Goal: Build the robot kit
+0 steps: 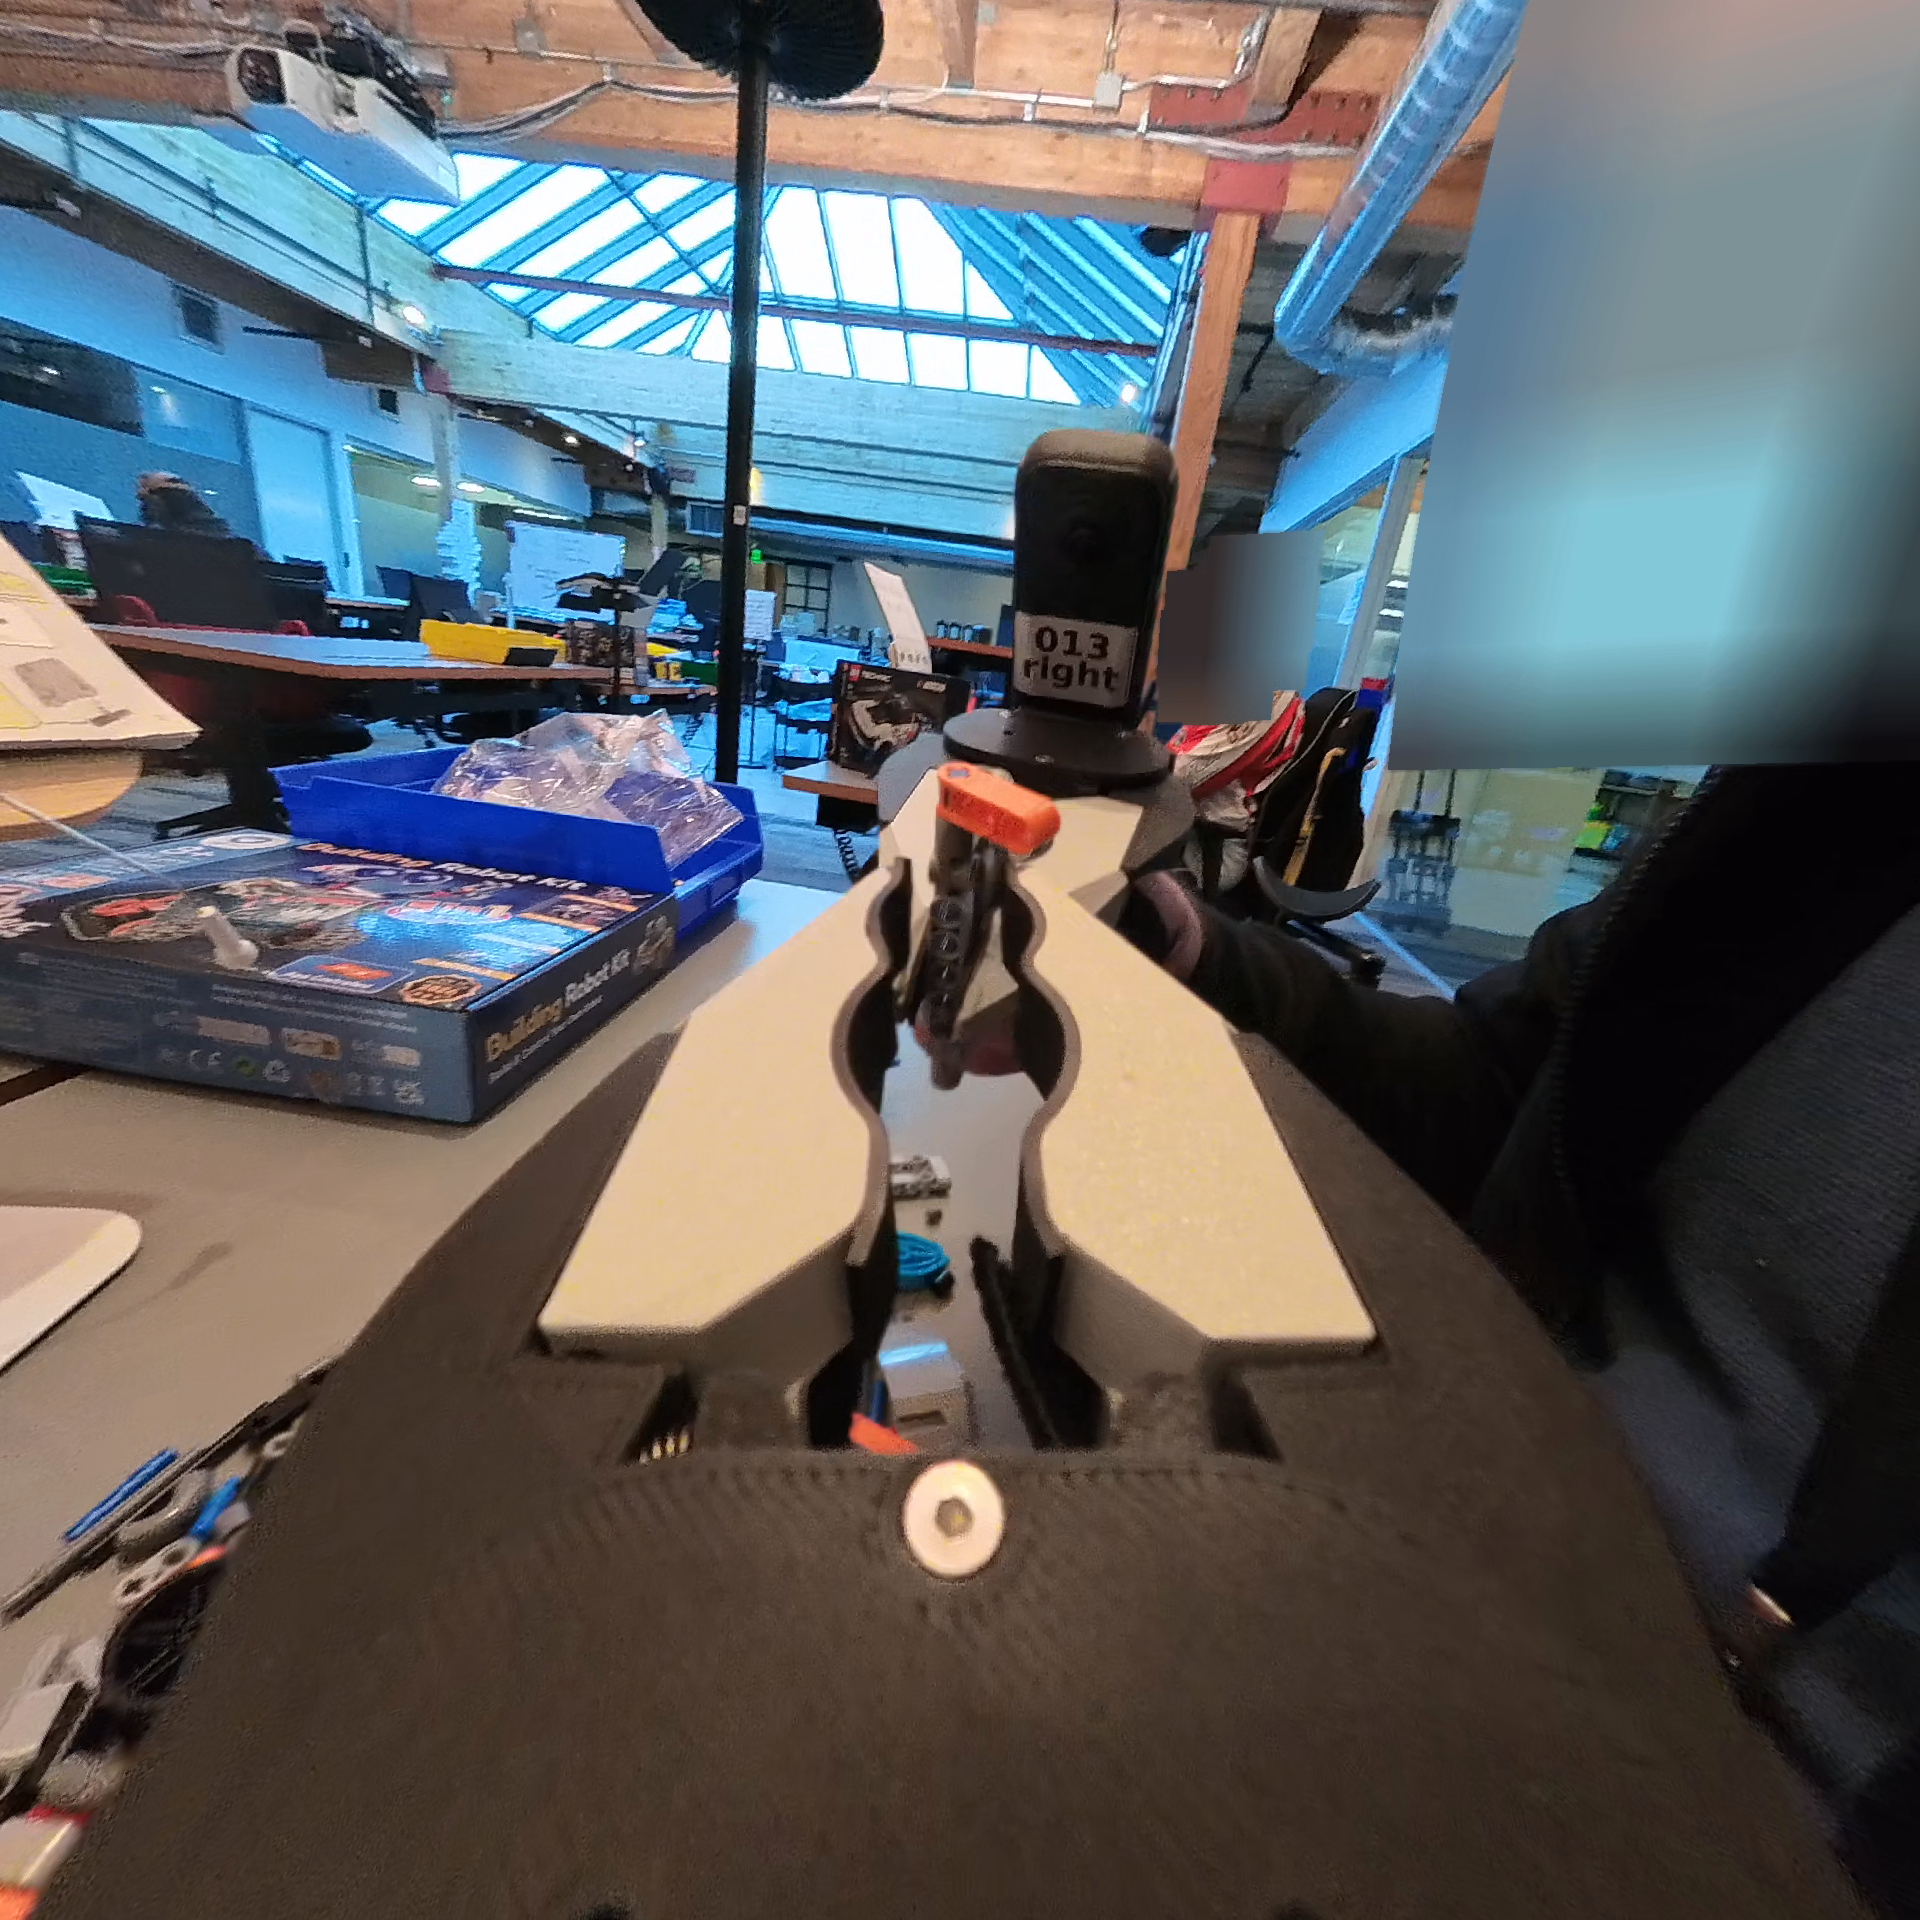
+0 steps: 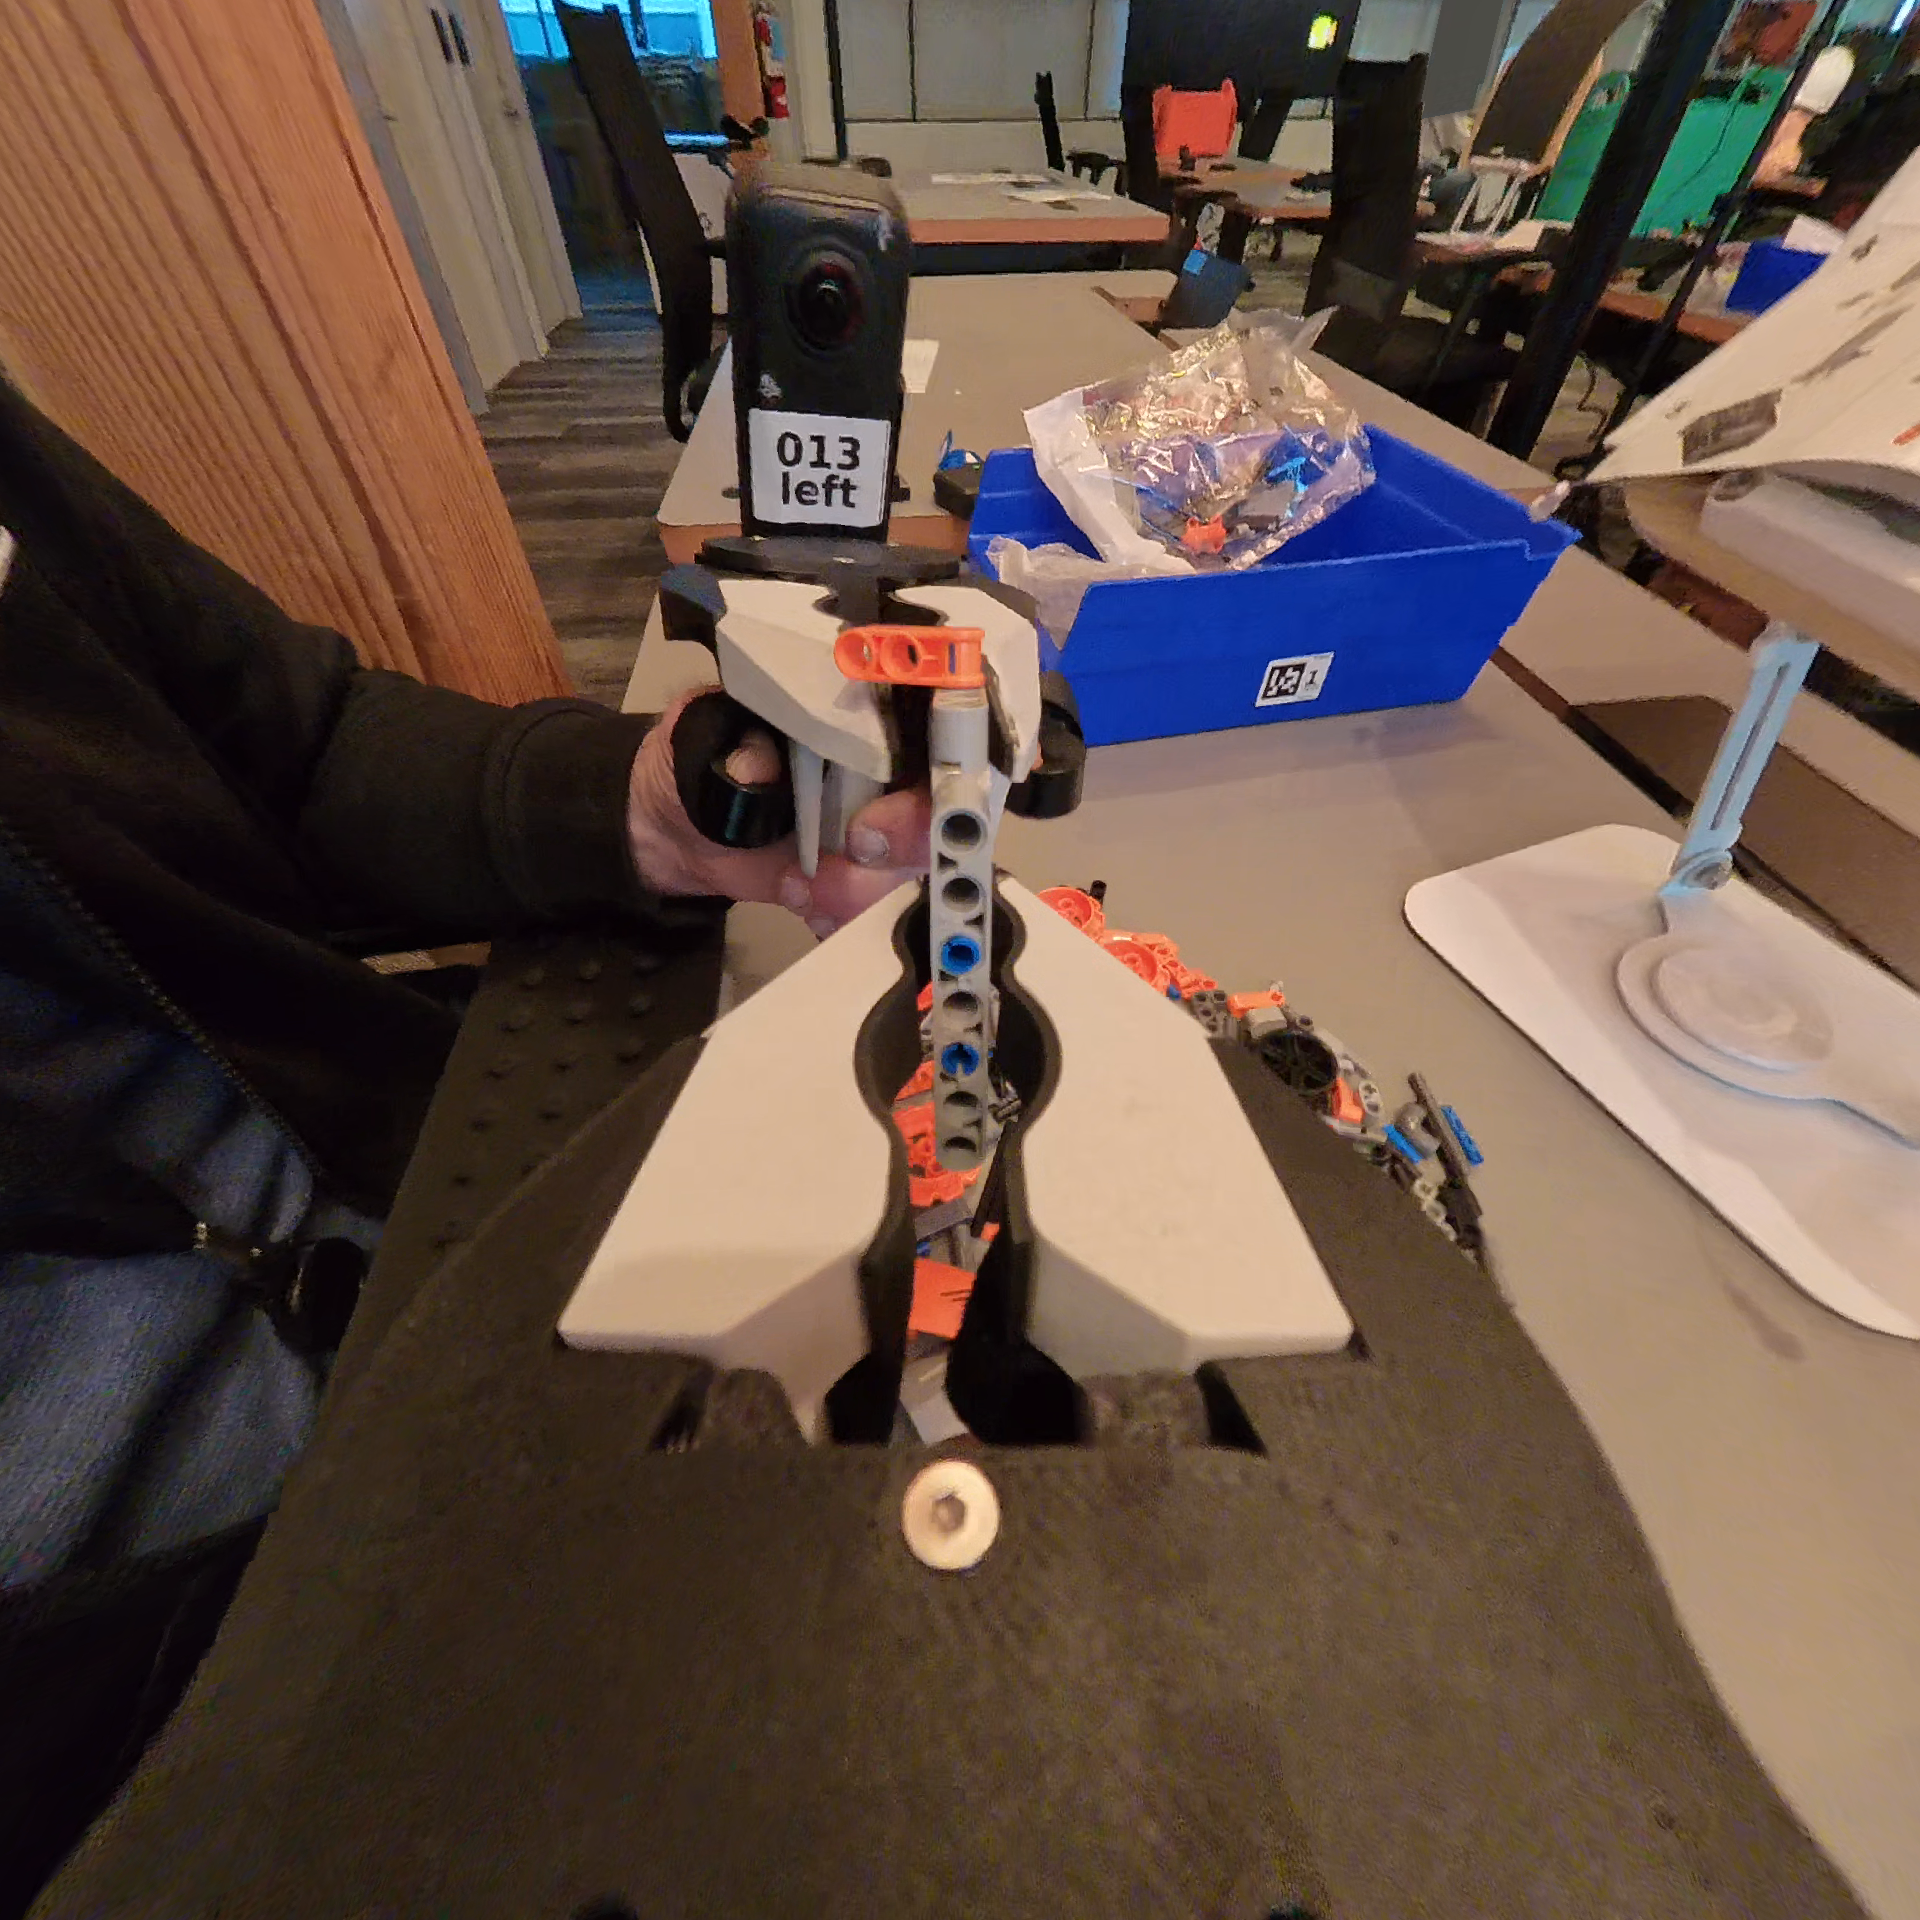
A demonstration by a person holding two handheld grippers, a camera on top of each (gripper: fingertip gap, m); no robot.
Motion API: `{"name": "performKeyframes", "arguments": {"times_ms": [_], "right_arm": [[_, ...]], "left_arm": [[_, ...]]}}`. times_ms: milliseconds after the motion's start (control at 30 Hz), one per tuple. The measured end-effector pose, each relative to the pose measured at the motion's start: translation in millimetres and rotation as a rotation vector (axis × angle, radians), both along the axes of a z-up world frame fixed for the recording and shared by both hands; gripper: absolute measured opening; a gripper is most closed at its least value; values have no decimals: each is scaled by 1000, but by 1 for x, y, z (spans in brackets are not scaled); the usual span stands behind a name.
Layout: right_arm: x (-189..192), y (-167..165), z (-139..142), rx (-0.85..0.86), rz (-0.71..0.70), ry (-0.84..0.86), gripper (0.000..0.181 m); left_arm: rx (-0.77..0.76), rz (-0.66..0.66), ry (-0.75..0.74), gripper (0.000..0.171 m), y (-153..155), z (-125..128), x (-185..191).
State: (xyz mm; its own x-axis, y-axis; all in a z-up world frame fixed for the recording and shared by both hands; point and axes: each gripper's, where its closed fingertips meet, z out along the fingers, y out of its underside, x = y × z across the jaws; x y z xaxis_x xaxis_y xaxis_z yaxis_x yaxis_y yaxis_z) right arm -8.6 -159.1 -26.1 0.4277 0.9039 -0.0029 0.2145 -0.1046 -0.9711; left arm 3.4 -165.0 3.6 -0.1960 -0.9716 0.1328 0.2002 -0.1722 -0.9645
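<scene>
A grey beam (image 2: 956, 831) with several holes and two blue pins stands upright above the table, with an orange connector (image 2: 909, 655) on its top end. My right gripper (image 2: 958, 899) is shut on the lower part of the beam. My left gripper (image 2: 899, 717) faces it, held by a hand (image 2: 727, 842), and is shut on the beam's top just under the orange connector. In the left wrist view my left gripper (image 1: 982, 831) pinches the beam (image 1: 948, 935) at its tips, with the orange connector (image 1: 997, 816) just beyond them. The right gripper's camera (image 1: 1091, 582) rises behind.
A blue bin (image 2: 1299, 623) with plastic bags stands on the grey table (image 2: 1351, 831), also seen in the left wrist view (image 1: 499, 821). A pile of orange and grey parts (image 2: 1247, 1039) lies under the grippers. A kit box (image 1: 312, 966), a white stand base (image 2: 1662, 1039) and loose parts (image 1: 125, 1558) flank them. Only a small space, under 4 cm, lies between the two pairs of fingers.
</scene>
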Motion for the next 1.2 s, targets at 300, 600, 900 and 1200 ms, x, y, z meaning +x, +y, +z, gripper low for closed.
{"name": "performKeyframes", "arguments": {"times_ms": [300,600,900,1200], "right_arm": [[12,7,-11,-124,-26,-74,6],[1,8,-22,-210,-20,-99,6],[3,11,-18,-171,-48,-113,6],[4,8,-25,-163,-50,-184,5]], "left_arm": [[113,134,133,32,12,-21,14],[33,105,112,7,13,-21,16],[-5,92,73,25,16,-14,9],[36,81,72,17,10,-10,8]]}}
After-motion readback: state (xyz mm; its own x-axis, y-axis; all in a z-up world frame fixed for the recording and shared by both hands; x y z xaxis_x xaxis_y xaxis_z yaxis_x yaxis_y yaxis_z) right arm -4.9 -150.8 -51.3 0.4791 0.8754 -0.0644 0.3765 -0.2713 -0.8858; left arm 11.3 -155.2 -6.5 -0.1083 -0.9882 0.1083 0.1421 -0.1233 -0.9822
